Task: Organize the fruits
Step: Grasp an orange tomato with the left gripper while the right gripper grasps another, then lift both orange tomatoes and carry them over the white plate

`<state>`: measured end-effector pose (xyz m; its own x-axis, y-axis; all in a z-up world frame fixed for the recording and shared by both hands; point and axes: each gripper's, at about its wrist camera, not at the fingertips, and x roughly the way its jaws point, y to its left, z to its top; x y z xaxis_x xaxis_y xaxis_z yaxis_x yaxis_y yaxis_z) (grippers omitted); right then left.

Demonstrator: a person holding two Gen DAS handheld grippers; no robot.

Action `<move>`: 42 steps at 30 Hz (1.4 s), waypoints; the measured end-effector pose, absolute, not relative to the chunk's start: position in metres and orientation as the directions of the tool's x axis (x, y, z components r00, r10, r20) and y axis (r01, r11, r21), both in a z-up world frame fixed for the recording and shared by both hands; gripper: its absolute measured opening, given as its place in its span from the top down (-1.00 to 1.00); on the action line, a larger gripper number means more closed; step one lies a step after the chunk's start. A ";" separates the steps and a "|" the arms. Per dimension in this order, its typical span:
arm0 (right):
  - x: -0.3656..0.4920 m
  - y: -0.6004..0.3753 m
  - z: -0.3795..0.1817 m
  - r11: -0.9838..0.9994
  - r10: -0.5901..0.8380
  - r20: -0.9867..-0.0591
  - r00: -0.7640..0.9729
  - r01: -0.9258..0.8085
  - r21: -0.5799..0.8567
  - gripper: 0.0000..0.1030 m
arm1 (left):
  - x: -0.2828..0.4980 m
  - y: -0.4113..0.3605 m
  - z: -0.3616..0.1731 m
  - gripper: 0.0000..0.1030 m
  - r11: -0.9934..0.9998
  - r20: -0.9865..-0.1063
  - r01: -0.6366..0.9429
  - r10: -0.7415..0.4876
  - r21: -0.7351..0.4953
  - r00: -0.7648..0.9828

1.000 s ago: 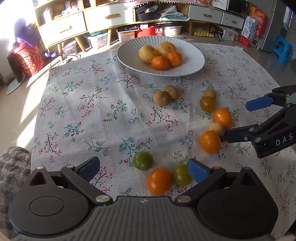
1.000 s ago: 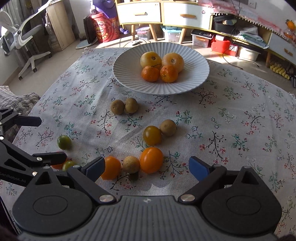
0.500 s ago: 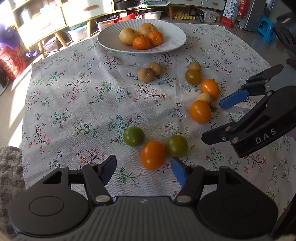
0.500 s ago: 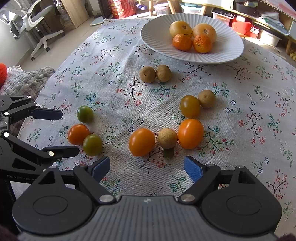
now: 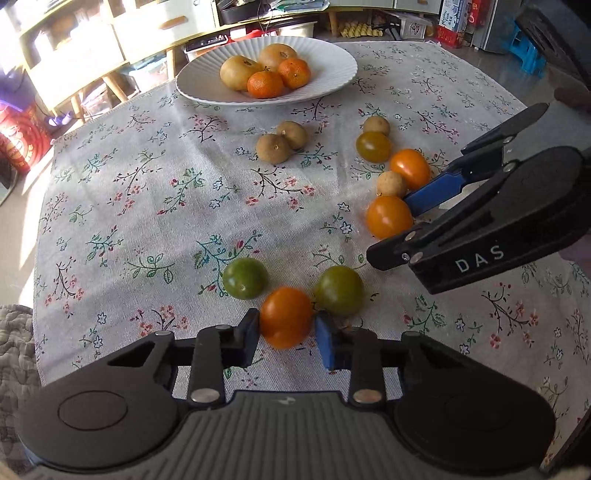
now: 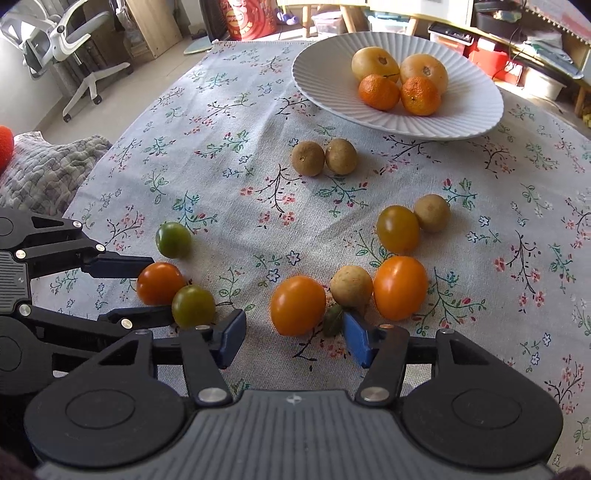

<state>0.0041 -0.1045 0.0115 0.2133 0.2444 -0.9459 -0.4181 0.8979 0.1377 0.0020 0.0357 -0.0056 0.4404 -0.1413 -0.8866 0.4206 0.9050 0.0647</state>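
Observation:
My left gripper is shut on an orange tomato that rests on the flowered cloth; it also shows in the right wrist view. Two green tomatoes lie on either side of it. My right gripper is open, its fingers either side of another orange tomato, not touching it. A longan, a second orange tomato, a yellow-green tomato and more longans lie beyond. A white plate at the far side holds two pears and two mandarins.
The cloth's near-left edge drops to a grey quilted cushion. An office chair stands far left of the table. Cabinets and storage boxes stand behind the plate.
My left gripper moved forward and closed on the orange tomato. My right gripper moved closer to the table and narrowed around the other orange tomato.

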 end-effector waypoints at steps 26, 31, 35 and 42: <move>0.002 -0.098 0.010 0.888 0.185 -0.929 0.320 -0.460 0.019 0.43 | -0.002 0.023 -0.009 0.61 0.936 -0.835 0.348 -0.150 0.052 0.530; 0.004 -0.100 0.011 0.890 0.195 -0.929 0.314 -0.454 0.033 0.44 | -0.001 0.026 -0.007 0.61 0.939 -0.834 0.341 -0.166 0.029 0.526; 0.005 -0.102 0.011 0.894 0.203 -0.930 0.308 -0.446 0.047 0.44 | 0.000 0.028 -0.004 0.61 0.942 -0.829 0.335 -0.176 0.014 0.530; 0.006 -0.104 0.015 0.896 0.221 -0.927 0.304 -0.439 0.070 0.44 | 0.000 0.029 -0.001 0.61 0.943 -0.824 0.332 -0.185 0.005 0.536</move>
<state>0.0064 -0.1040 0.0149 0.3039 0.2214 -0.9266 -0.4392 0.8957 0.0699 -0.0002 0.0293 -0.0008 0.5360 -0.1848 -0.8238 0.3322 0.9432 0.0045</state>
